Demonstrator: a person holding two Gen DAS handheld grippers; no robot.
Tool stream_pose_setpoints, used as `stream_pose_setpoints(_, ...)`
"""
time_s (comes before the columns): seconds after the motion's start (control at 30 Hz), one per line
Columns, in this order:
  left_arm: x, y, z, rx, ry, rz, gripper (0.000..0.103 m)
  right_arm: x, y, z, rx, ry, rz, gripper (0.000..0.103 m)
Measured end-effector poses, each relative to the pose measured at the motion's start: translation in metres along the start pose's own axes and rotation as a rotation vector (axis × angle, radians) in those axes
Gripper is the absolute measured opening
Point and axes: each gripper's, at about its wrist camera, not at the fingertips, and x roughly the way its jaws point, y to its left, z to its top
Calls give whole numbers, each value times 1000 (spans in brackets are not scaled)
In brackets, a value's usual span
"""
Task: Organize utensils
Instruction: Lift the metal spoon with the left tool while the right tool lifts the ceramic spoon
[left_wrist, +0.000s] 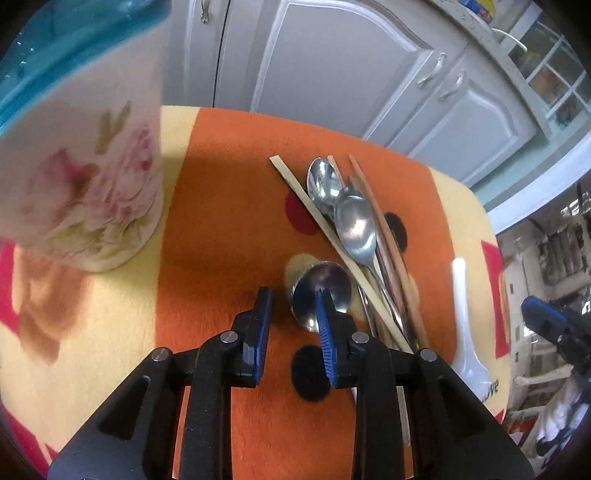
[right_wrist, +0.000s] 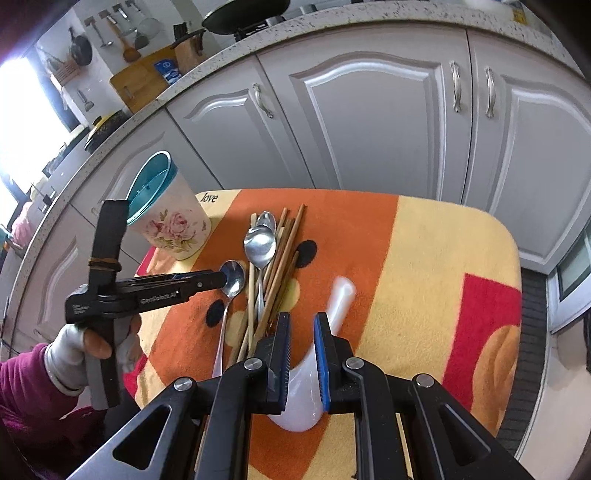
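— So, where do we stand with the holder (right_wrist: 173, 230)?
— Its inside is hidden from us; it sits far left on the cloth (right_wrist: 436, 251). Our left gripper (left_wrist: 293, 314), jaws spread, hovers at one spoon (left_wrist: 320, 300).
— And the right gripper (right_wrist: 303, 332)?
— Jaws spread above the white spoon (right_wrist: 334, 301), beside the chopsticks (right_wrist: 284, 251).

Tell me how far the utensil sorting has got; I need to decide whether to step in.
Barely begun: no utensil stands in the floral cup. In hand: the left tongs are open beside a metal spoon, and the right tongs are open over the white spoon. Left: the other spoons and the chopsticks lie on the cloth.
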Motion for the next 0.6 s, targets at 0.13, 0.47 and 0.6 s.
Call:
stream_pose_setpoints(0.13, 5, -2, 6, 2, 0, -19, 23, 12, -13, 3, 42, 23, 0, 12)
stream_pose_setpoints(0.47, 3, -9, 7, 42, 6, -35, 4, 45, -16, 5, 69, 111, 5, 15)
stream_pose_setpoints(0.6, -9, -8, 3, 53, -7, -29, 1, 47, -18, 8, 59, 130, 22, 33)
